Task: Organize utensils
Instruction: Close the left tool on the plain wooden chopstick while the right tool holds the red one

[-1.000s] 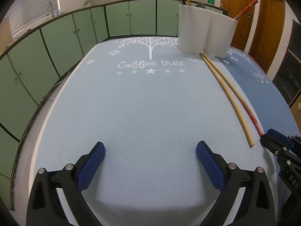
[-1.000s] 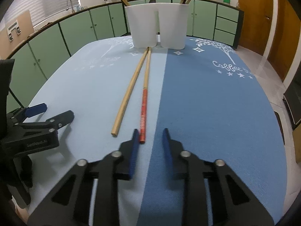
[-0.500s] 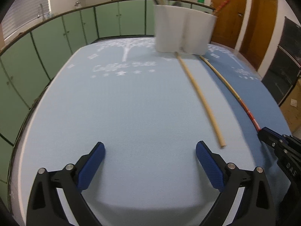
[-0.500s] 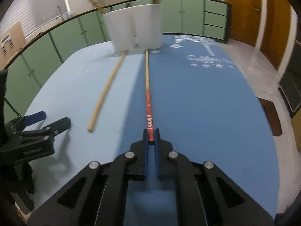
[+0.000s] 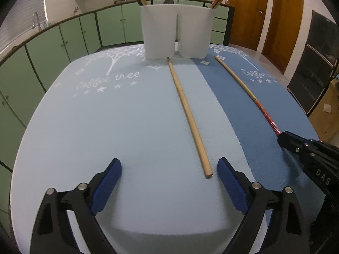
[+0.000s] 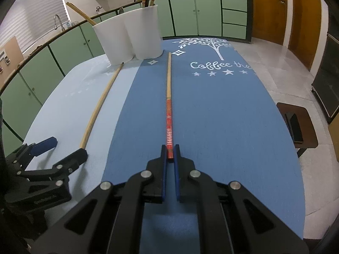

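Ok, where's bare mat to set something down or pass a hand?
Free: light-blue mat left of the plain chopstick; dark-blue mat right of the red chopstick. Crowded: the strip between both chopsticks, ending at the white holder.

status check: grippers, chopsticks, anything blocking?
Right gripper shut on red-patterned chopstick. Left gripper closing around plain bamboo chopstick, not gripping. Nothing blocking.

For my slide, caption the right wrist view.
Right gripper shut on red-patterned bamboo chopstick, beside plain wooden chopstick pointing toward white plastic holder.
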Demonstrator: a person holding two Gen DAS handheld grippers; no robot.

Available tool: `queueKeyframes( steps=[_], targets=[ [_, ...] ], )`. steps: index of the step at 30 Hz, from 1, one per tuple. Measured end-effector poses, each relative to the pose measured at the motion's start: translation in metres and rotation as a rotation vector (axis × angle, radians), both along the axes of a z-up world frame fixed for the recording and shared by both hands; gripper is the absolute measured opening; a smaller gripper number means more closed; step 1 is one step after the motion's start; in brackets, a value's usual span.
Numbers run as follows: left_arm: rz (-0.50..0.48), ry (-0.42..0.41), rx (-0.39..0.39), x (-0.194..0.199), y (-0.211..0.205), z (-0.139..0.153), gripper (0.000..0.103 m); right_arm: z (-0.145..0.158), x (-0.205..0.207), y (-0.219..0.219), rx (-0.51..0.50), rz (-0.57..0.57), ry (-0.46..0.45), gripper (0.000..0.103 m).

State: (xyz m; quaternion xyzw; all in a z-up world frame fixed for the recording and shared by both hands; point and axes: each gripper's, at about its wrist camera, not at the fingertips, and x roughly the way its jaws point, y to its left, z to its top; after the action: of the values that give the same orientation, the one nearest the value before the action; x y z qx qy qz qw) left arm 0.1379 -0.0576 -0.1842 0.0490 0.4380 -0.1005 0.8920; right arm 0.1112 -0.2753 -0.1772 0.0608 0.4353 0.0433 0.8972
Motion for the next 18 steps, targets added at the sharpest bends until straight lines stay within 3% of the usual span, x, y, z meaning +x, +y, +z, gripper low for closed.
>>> queueKeyframes(
  steps=[9,18],
  targets=[
    [-0.002,-0.027,-0.005,-0.0042,-0.0029,0.0042,0.061,-0.0014,-0.0012,-0.0041,0.024,0.007,-0.007,0.006],
    [-0.015,-0.032,-0.010,-0.0058,-0.0085,0.0048,0.047,-0.0010,-0.0031,-0.0057,0.032,0.009,-0.009,0.006]
  ],
)
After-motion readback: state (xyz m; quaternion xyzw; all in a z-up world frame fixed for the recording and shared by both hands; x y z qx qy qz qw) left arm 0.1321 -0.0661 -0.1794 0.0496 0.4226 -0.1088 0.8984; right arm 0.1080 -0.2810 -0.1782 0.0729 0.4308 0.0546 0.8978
